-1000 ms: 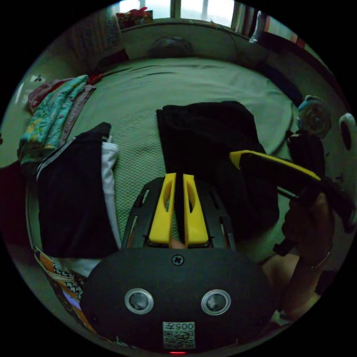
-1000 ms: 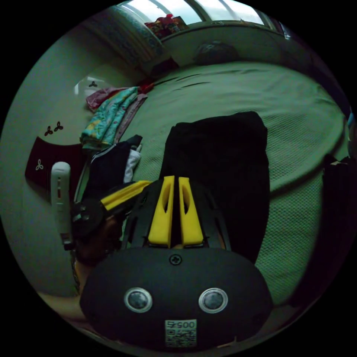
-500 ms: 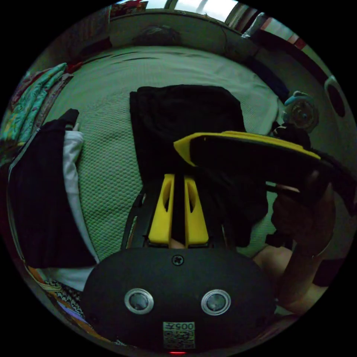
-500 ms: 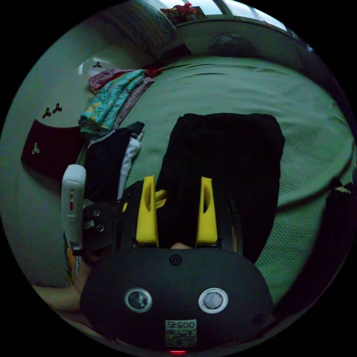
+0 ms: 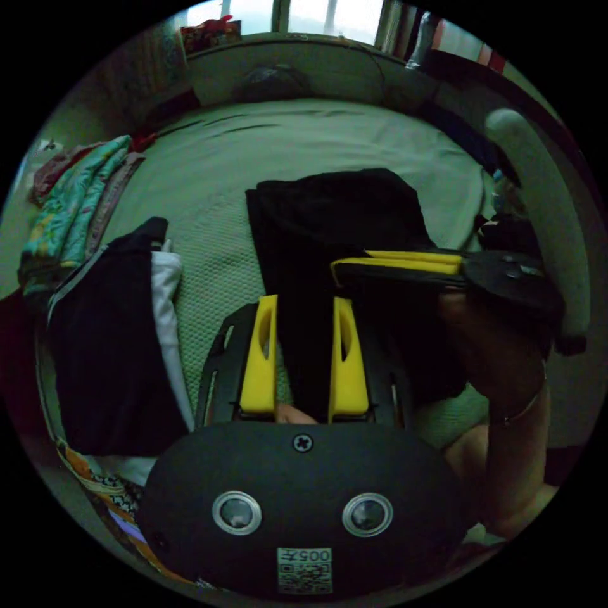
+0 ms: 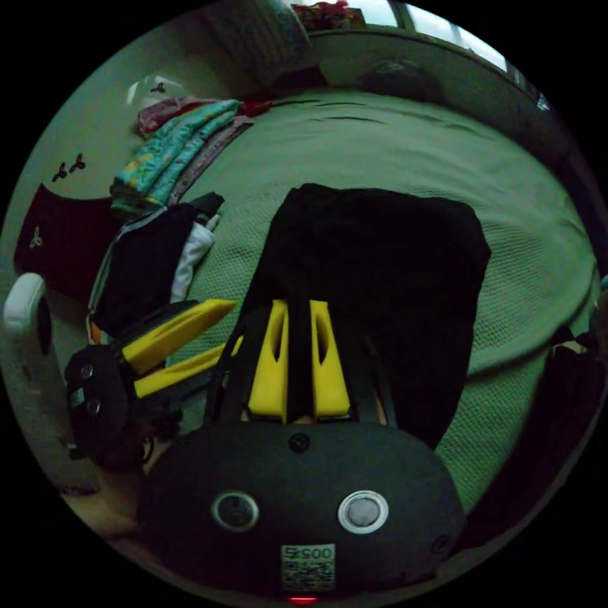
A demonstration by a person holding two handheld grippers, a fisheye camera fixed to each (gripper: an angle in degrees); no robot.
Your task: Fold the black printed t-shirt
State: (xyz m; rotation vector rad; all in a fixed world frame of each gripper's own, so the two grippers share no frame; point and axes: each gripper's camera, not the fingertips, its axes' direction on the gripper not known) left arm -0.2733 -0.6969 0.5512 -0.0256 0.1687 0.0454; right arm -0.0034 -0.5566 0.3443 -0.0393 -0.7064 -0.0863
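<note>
- Green textured bed cover [image 5: 215, 190] spread across the whole bed, seen again in right gripper view [image 6: 405, 152].
- Black printed t-shirt [image 6: 380, 266] laid flat on that cover at centre, folded to a long narrow rectangle; same garment in left gripper view [image 5: 335, 215]. Print not discernible in the dim light.
- Stack of dark and white folded clothes [image 5: 114, 329] placed beside the shirt near the bed edge, apart from it; also visible in right gripper view [image 6: 152, 259].
- Pile of turquoise patterned cloth [image 5: 69, 209] set further along the same edge, beyond the dark stack; likewise [image 6: 171, 158].
- Left gripper [image 5: 304, 354] held over the near end of the shirt, yellow jaws spread with dark fabric visible in the gap; contact with the cloth not determinable. Seen from the side in right gripper view [image 6: 183, 345], jaws parted, just beside the shirt's edge.
- Right gripper [image 6: 297, 361] positioned over the shirt's near end, jaws close together with a narrow dark gap; whether cloth is pinched cannot be told. In left gripper view [image 5: 396, 263] seen edge-on above the shirt, jaws nearly together, held by a hand [image 5: 500, 354].
</note>
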